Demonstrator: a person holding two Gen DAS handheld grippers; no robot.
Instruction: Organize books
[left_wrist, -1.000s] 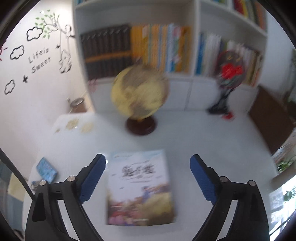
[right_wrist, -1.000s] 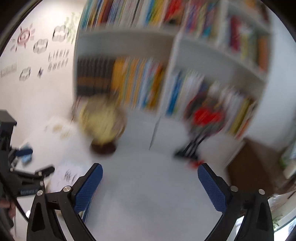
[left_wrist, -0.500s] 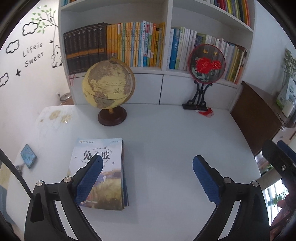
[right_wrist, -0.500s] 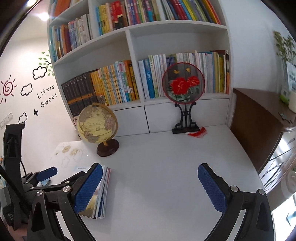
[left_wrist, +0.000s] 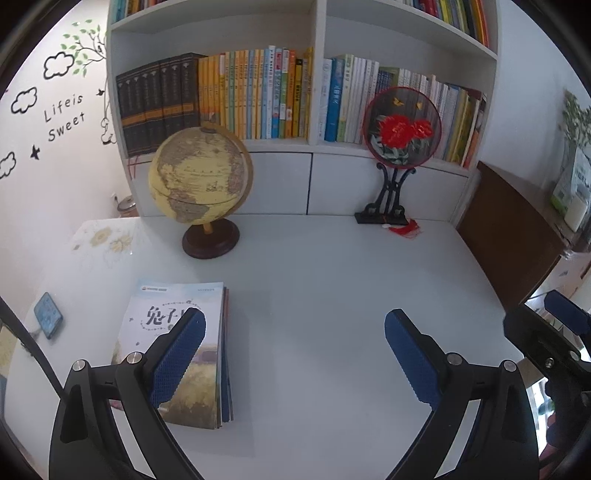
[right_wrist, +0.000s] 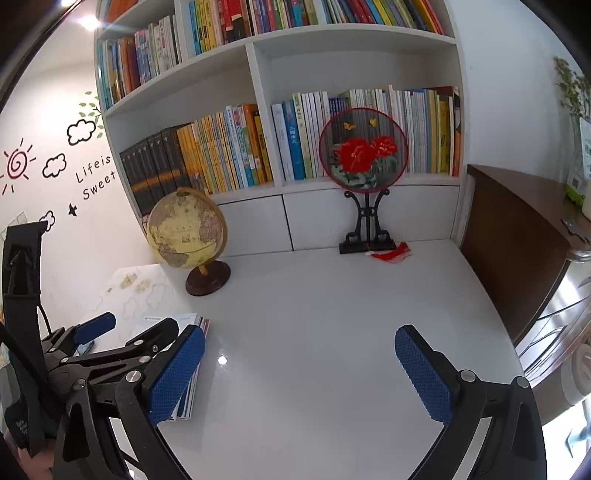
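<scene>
A white bookshelf (left_wrist: 314, 155) stands along the far edge of the white surface (left_wrist: 332, 295), its compartments filled with upright books: a row of dark volumes (left_wrist: 159, 103) on the left, then yellow and blue spines (left_wrist: 258, 96). On the surface near its far left corner stands a yellow globe (left_wrist: 199, 173) on a dark round base. Toward the far right, a round fan ornament with red flowers (left_wrist: 402, 127) sits upright on a black stand, a red tassel (left_wrist: 404, 229) lying at its foot. A small stack of books (left_wrist: 181, 354) lies flat near the left edge of the surface, an illustrated cover with Chinese characters on top. A phone (left_wrist: 48, 319) lies just beyond it, at the left edge. The left hand-held gripper (left_wrist: 293, 362) hovers with its blue pads spread wide and nothing between them, its left finger above the top cover. The right hand-held gripper (right_wrist: 299, 376) is likewise spread wide and empty, above bare surface to the right of the stack.
</scene>
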